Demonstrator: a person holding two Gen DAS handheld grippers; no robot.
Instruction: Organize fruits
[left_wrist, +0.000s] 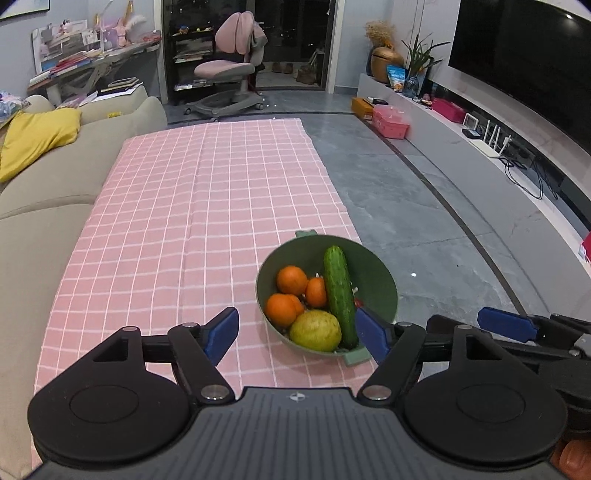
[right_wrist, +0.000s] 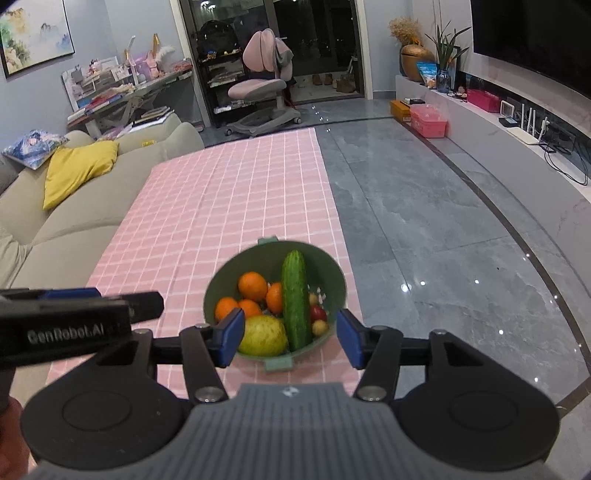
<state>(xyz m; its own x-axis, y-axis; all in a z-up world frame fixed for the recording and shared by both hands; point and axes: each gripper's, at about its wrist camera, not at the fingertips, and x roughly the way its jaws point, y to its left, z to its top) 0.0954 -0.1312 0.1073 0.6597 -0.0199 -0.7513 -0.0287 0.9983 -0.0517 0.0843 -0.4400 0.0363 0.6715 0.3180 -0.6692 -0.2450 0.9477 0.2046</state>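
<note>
We are holding both grippers, left gripper (left_wrist: 297, 334) and right gripper (right_wrist: 290, 336), jaws apart and empty, before the bowl (right_wrist: 332, 269); the cucumber (right_wrist: 295, 301) is lying lengthwise away, nearer the right.

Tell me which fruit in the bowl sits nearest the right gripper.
The yellow-green pear, at the green bowl's near rim; the oranges and cucumber lie further back.
</note>
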